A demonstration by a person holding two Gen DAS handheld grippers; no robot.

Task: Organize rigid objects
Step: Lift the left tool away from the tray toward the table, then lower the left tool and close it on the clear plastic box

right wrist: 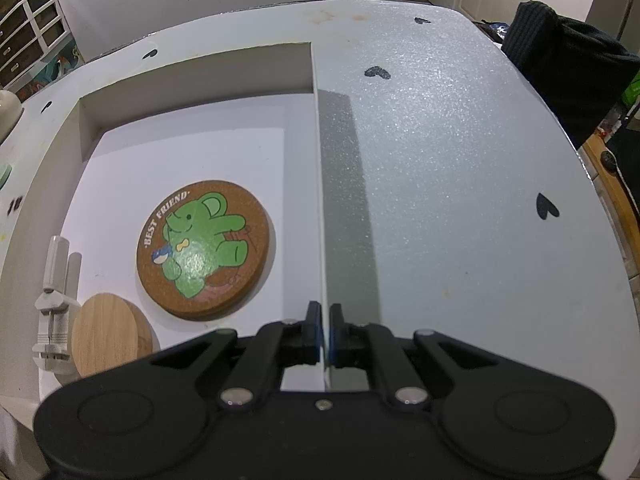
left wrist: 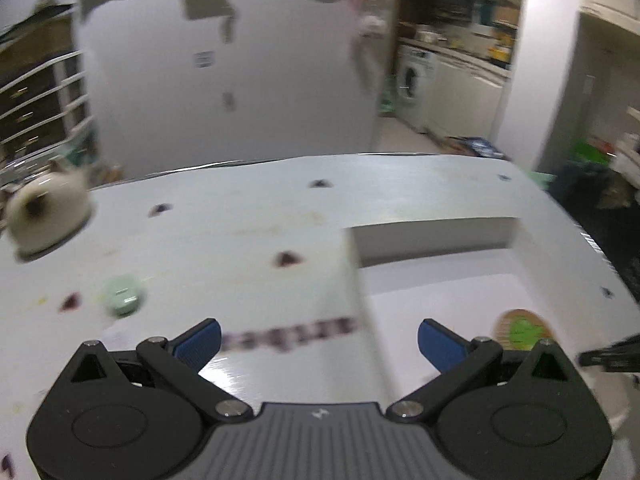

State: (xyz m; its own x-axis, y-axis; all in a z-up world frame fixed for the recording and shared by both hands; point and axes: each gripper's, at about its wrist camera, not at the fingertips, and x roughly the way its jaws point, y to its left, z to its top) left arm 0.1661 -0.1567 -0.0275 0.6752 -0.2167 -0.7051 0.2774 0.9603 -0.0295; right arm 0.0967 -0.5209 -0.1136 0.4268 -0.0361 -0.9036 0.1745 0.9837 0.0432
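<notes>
A shallow white box (right wrist: pixel 192 76) sits on the white table. Inside it lie a round cork coaster with a green elephant (right wrist: pixel 206 248), a plain round wooden coaster (right wrist: pixel 110 334) and a small silver metal tool (right wrist: pixel 54 308). My right gripper (right wrist: pixel 325 334) is shut on the box's right wall (right wrist: pixel 319 200) at its near end. My left gripper (left wrist: pixel 319 338) is open and empty, above the box's left wall (left wrist: pixel 352 280); the elephant coaster (left wrist: pixel 522 330) shows to its right. A small pale green object (left wrist: pixel 122 295) lies on the table to the left.
A white rounded object (left wrist: pixel 48 212) stands at the table's far left. A black chair back (right wrist: pixel 560 72) stands past the table's right edge. Small dark heart marks dot the table (right wrist: pixel 440 140). The left wrist view is blurred.
</notes>
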